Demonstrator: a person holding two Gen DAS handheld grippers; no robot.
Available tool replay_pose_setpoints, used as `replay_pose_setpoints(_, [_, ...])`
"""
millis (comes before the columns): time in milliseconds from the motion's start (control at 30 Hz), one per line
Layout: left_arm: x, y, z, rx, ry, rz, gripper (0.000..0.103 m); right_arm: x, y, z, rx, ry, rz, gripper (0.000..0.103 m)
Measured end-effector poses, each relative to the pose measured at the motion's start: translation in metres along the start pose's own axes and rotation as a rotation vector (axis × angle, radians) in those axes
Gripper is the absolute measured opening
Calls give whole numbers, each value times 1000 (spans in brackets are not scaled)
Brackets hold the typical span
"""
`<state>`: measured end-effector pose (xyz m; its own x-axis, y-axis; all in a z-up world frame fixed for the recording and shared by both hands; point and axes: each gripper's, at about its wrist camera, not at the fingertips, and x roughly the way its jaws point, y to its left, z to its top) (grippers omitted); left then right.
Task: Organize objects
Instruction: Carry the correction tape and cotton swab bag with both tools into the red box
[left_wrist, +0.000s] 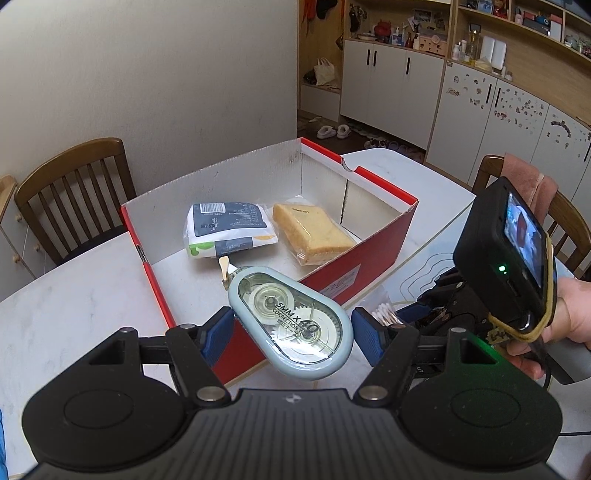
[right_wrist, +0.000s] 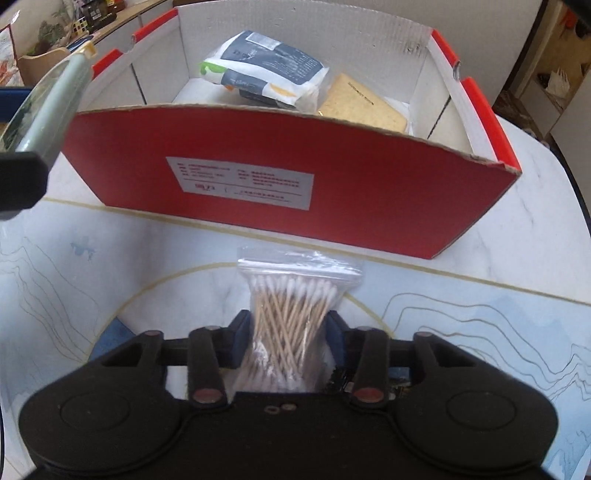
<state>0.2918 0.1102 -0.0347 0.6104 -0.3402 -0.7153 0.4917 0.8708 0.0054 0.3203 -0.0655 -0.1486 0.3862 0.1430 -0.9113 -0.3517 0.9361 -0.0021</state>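
My left gripper (left_wrist: 292, 334) is shut on a pale blue correction tape dispenser (left_wrist: 290, 325), held above the near corner of the red cardboard box (left_wrist: 369, 254). The dispenser shows edge-on in the right wrist view (right_wrist: 48, 110). Inside the box lie a tissue pack (left_wrist: 229, 229) and a wrapped slice of cake (left_wrist: 310, 232); both also show in the right wrist view, tissue pack (right_wrist: 266, 70) and cake (right_wrist: 362, 103). My right gripper (right_wrist: 290, 338) is shut on a clear bag of cotton swabs (right_wrist: 291, 306), low over the table in front of the box's red wall (right_wrist: 258, 184).
The white marble-look table (left_wrist: 74, 302) carries the box. Wooden chairs stand at the far left (left_wrist: 74, 184) and right (left_wrist: 565, 221). A wall and white cabinets (left_wrist: 399, 81) lie behind. The right hand-held gripper's camera unit (left_wrist: 509, 251) is close on the right.
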Motion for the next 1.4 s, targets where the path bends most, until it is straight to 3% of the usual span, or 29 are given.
replay_pose_setpoints(167, [2,4,0,-8,0,1,69,-13,-3,1,28,-34,39,34])
replay_pose_setpoints(467, [-5,20,17,-10,-41,9,70,-80,-12,11,27,-115,163,34])
replay_pose_setpoints(800, [6,34,47,49,-44,31,70,-121,-31,61,56,-243,164,34])
replay_pose_setpoints(1100, [54,43,69,95,69,20,70,-81,-40,107,93,-237,63,34])
replay_pose_setpoints(1400, [103,45,70,109,178,33,70,-33,-42,116,138,-168,17,34])
